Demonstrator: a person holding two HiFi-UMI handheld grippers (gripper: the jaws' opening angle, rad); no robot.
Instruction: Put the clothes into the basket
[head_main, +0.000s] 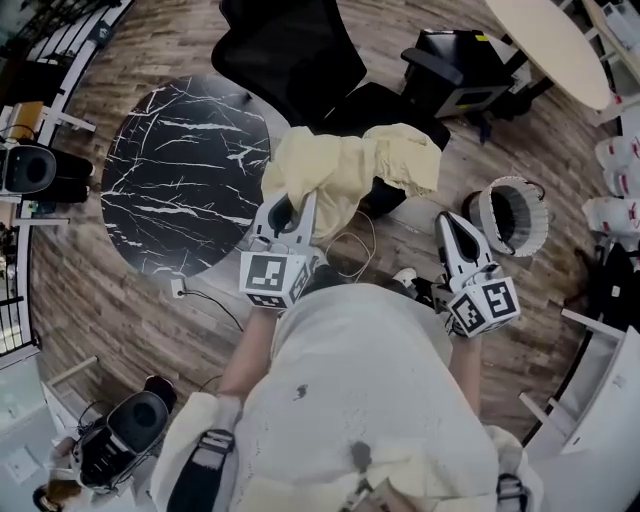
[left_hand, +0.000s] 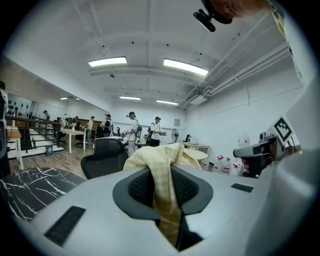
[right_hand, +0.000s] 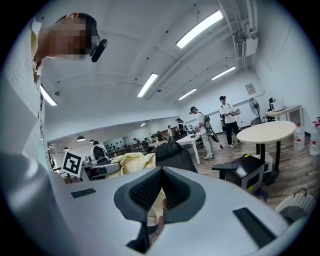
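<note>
A pale yellow garment (head_main: 345, 165) hangs bunched in front of me, above the wooden floor. My left gripper (head_main: 287, 208) is shut on its near edge. In the left gripper view the cloth (left_hand: 162, 170) rises out from between the closed pads of that gripper (left_hand: 167, 186). My right gripper (head_main: 444, 218) sits just below the garment's right corner. Its jaws (right_hand: 159, 176) are closed, with pale cloth (right_hand: 157, 205) showing in the gap under the pads. The white wicker basket (head_main: 512, 215) stands on the floor, right of the right gripper; its rim (right_hand: 296, 204) shows low in the right gripper view.
A round black marble table (head_main: 170, 180) lies to the left. A black office chair (head_main: 300, 50) and a black box (head_main: 455, 65) stand beyond the garment. A pale round table (head_main: 550, 40), water jugs (head_main: 615, 160) and a floor cable (head_main: 350, 250) are nearby. People stand far off.
</note>
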